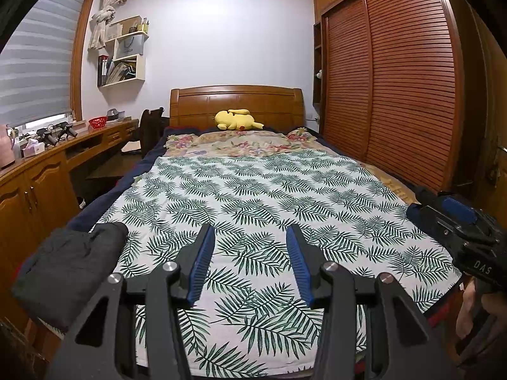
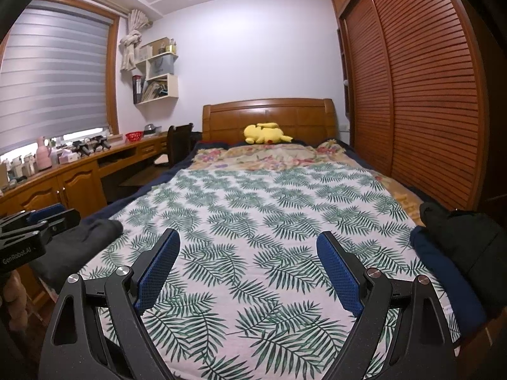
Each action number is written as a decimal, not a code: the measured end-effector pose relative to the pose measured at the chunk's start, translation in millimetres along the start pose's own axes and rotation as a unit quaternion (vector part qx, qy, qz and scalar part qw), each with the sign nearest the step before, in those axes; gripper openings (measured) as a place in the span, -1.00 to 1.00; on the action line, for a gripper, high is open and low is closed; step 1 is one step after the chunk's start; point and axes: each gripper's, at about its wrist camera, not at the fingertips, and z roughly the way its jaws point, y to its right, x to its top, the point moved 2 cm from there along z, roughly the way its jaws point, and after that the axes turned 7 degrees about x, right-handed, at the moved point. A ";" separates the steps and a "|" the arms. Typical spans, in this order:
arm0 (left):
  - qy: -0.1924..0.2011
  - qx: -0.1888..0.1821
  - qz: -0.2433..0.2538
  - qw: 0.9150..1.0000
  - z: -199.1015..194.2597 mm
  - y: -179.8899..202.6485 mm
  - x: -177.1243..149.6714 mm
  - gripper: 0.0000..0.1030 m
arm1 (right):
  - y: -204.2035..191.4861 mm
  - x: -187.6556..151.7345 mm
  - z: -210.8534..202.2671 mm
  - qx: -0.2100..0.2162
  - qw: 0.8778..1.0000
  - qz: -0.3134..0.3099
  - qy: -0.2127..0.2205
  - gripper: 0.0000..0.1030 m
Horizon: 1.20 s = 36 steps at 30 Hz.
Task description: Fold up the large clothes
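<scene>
Left wrist view: left tongs (image 1: pixel 250 262) half spread, right tongs (image 2: pixel 247 269) wide, both empty. Dark grey folded garment (image 1: pixel 69 269) at bed's near-left corner, navy and black stack (image 2: pixel 456 259) near-right, likely keeping leaf-print sheet (image 1: pixel 269 196) free for folding.

Both wrist views looked from the bed's (image 1: pixel 253 190) foot toward the headboard (image 2: pixel 269 114) at twelve o'clock.
</scene>
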 end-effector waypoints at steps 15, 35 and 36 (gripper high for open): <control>0.000 0.001 -0.002 1.000 -1.2 -2.6 -0.4 -0.11 | -0.3 0.4 -1.4 0.001 1.000 0.001 0.001 0.75; 0.000 0.002 -0.003 1.000 -1.2 -2.7 -2.0 -0.10 | -1.9 3.6 -5.2 0.004 1.000 0.000 0.004 0.75; 0.000 0.003 -0.003 1.000 -1.2 -2.6 -2.2 -0.10 | -2.0 3.4 -5.1 0.004 1.000 0.000 0.004 0.75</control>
